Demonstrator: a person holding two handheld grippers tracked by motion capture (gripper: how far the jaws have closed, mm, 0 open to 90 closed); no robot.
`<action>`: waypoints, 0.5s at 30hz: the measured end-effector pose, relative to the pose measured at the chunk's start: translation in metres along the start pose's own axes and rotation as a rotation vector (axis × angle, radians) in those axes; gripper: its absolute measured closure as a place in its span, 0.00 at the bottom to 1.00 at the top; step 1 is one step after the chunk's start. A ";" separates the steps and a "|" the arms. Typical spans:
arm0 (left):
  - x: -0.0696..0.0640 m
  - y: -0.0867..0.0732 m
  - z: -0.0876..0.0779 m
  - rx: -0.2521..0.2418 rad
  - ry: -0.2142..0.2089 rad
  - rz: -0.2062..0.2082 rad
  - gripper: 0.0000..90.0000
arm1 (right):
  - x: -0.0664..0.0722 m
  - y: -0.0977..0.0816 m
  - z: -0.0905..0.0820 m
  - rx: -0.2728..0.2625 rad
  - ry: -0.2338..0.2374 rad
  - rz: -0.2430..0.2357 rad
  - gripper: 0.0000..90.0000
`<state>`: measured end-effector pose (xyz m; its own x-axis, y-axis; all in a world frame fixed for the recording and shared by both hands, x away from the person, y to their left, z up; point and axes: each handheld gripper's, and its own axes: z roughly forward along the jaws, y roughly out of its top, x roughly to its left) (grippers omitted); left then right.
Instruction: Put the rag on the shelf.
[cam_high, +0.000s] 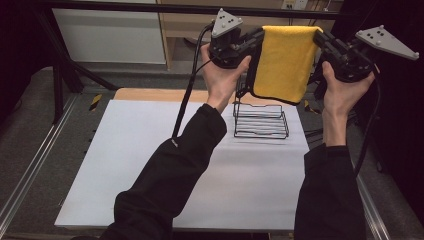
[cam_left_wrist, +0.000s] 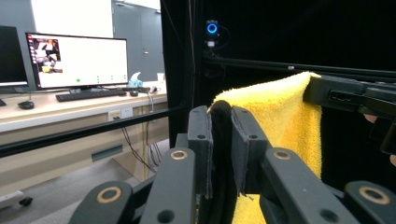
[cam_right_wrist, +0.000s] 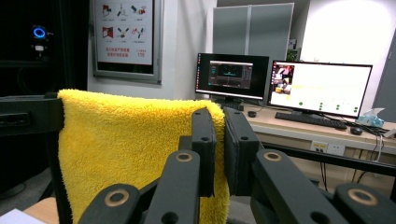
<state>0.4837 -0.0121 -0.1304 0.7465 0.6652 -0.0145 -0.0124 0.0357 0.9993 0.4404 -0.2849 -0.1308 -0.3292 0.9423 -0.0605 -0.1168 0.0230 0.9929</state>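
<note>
From the high view I see my left gripper (cam_high: 256, 39) and my right gripper (cam_high: 320, 39) each pinching an upper corner of the yellow towel (cam_high: 285, 62), so that it hangs stretched between them, high above the far end of the white table (cam_high: 150, 165). Below it, the black wire rack (cam_high: 261, 121) stands on the table and the cloth's lower edge hangs clear above it. In the left gripper view the jaws are closed on the towel's (cam_left_wrist: 280, 116) dark-edged corner, which is squeezed between the pads, with the right gripper (cam_left_wrist: 345, 95) clamped on the far corner. In the right gripper view the jaws are likewise clamped on the towel's (cam_right_wrist: 126, 144) edge, and the left gripper (cam_right_wrist: 32, 116) holds the opposite end. I judge the pick-up and spreading done; what looks left is bringing the towel down and draping it over the rack, then letting go of both corners.
</note>
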 end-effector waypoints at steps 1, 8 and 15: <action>0.000 0.002 0.001 0.000 0.003 0.004 0.88 | -0.001 0.001 0.002 -0.001 -0.001 0.004 0.93; 0.003 0.015 0.011 -0.006 0.018 0.016 0.88 | -0.007 0.010 0.013 -0.017 -0.012 0.009 0.93; 0.012 0.023 0.023 -0.005 0.044 0.029 0.88 | -0.013 0.016 0.029 -0.018 -0.020 0.007 0.93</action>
<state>0.5080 -0.0202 -0.1067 0.7161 0.6979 0.0130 -0.0370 0.0193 0.9991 0.4698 -0.2876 -0.1107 -0.3114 0.9489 -0.0509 -0.1315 0.0100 0.9913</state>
